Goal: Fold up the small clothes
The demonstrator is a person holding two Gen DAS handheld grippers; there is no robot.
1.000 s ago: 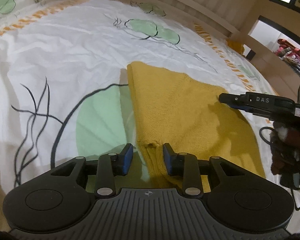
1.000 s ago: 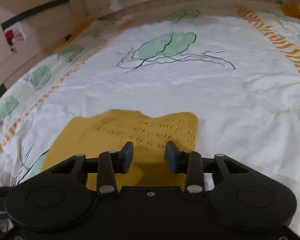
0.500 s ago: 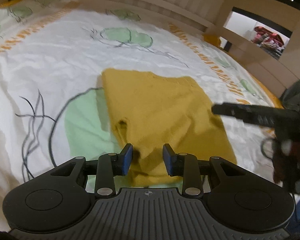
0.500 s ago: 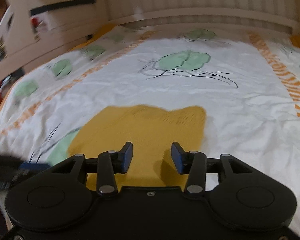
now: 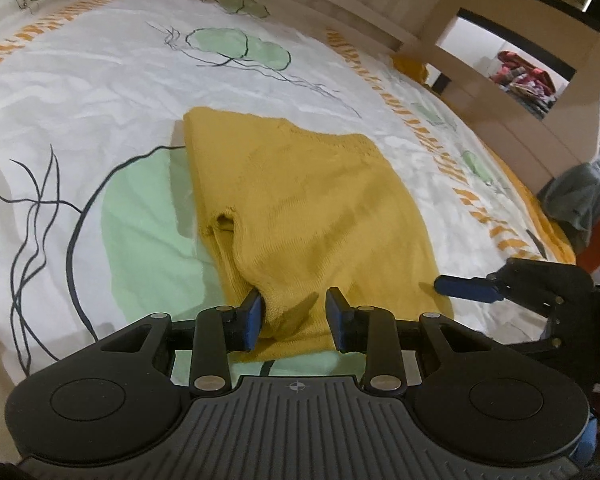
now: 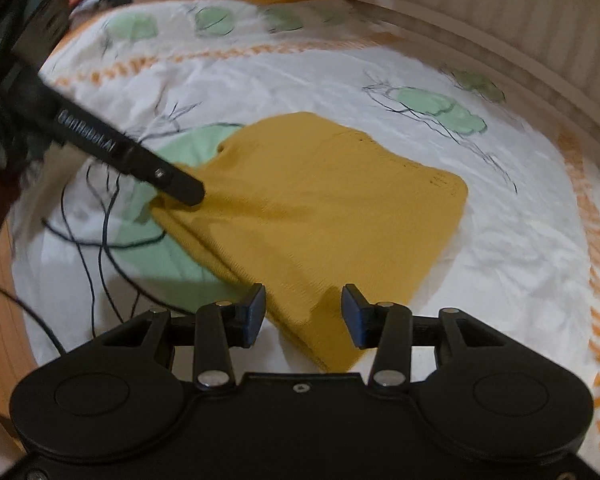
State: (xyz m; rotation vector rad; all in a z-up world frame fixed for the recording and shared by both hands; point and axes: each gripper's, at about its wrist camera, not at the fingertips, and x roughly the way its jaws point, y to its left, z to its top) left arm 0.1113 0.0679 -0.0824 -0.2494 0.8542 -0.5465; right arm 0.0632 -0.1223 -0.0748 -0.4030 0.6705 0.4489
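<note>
Bedsheet broad around yellow garment; left tongs clamp near edge, right tongs apart.

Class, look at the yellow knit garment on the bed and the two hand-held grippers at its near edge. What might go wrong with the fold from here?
1. The left hand-held gripper has only a small bunch of the yellow knit garment between its pads; the knit may slip out.
2. The right hand-held gripper stands open over the other corner, so one side may drag and fold crooked.
3. The wrinkled bedsheet could snag the knit.
</note>
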